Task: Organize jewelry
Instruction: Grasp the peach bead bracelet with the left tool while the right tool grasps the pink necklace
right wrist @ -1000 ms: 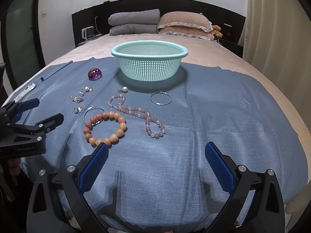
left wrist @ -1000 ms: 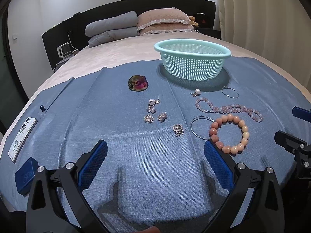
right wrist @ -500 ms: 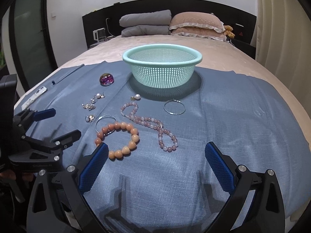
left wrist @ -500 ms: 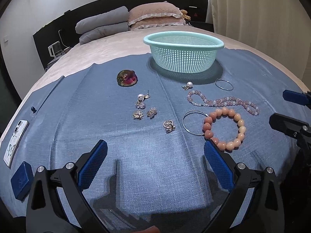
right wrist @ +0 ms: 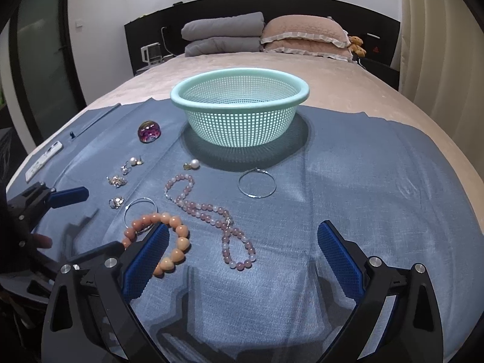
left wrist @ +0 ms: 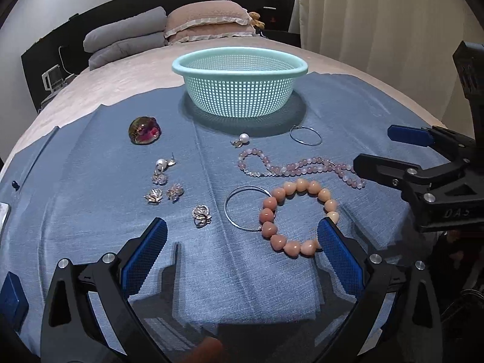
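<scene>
We see both claws spread wide, holding nothing: left gripper, right gripper. Peach bead bracelet lies on blue cloth, between them; mint basket beyond.

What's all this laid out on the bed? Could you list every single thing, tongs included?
Basket: one, mint green, at the far edge of the blue cloth, nothing visible inside.
Blue cloth: one, spread over the beige bed.
Bead bracelet: one, peach, near middle, overlapping a hoop.
Bead necklace: one, pale pink, right of the bracelet.
Hoops: two, silver, one under the bracelet, one near the basket.
Glass dome: one, purple-red, left of the basket.
Earrings: several small silver and pearl pieces, left of the bracelet; one pearl by the basket.
Pillows: pink and grey, at the headboard.
Phone: one, white, left edge.
Left tongs: black, blue pads, open.
Right tongs: same, open.
</scene>
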A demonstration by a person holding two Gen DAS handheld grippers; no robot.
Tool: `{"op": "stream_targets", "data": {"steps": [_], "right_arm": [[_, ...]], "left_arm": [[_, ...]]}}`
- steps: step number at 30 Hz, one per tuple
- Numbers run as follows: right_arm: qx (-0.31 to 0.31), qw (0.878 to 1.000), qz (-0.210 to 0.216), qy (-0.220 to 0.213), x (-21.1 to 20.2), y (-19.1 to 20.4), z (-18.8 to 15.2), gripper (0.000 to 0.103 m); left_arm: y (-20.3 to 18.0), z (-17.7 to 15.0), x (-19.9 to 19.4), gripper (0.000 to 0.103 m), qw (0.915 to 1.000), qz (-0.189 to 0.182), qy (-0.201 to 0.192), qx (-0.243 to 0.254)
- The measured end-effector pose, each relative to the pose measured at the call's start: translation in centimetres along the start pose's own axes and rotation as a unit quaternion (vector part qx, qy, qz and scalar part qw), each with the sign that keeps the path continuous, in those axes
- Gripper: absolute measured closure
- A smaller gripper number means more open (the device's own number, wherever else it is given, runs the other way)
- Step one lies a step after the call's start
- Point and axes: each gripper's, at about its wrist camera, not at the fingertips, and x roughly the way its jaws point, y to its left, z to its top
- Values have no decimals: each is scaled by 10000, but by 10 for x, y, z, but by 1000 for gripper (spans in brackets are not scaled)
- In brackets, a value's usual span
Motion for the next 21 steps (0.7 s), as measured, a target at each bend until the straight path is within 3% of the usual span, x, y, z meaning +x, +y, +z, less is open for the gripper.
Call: {"op": "stream_targets", "data": {"steps": [2, 3, 5, 7, 11, 16, 17, 18, 19, 21], "right_arm": [[-1, 10000, -33, 41, 6, -3, 2, 21], [34, 9999, -29, 117, 10, -5, 3, 37], [117, 9993, 44, 351, 22, -9, 1, 43], [107, 9984, 153, 527, 30, -8, -1, 59], [-188, 9971, 54, 736, 41, 7, -5, 66], [-71, 9962, 71, 862, 47, 6, -9, 66], [-49, 9963, 91, 851, 46, 5, -9, 66], [-54, 9967, 80, 812, 45, 6, -10, 67], [-99, 9967, 125, 798, 44, 8, -11, 75], [-267, 9964, 204, 776, 43, 16, -11, 91]], "left_arm": [[0, 0, 4, 10, 9999, -86, 31, -78], [0, 0, 7, 19, 9999, -125, 66, -86], [-2, -3, 13, 33, 9997, -167, 182, -45], [-6, -7, 17, 38, 9997, -137, 200, 66], [-6, -10, 16, 40, 9996, -210, 129, 140], [-8, -14, 16, 42, 9994, -161, 97, 281], [-8, -15, 16, 46, 9995, -165, 87, 253], [-7, -15, 15, 58, 9997, -82, 73, 230], [-6, -15, 13, 73, 9996, 68, 65, 255], [-1, -15, 13, 86, 9993, 152, 122, 323]]}}
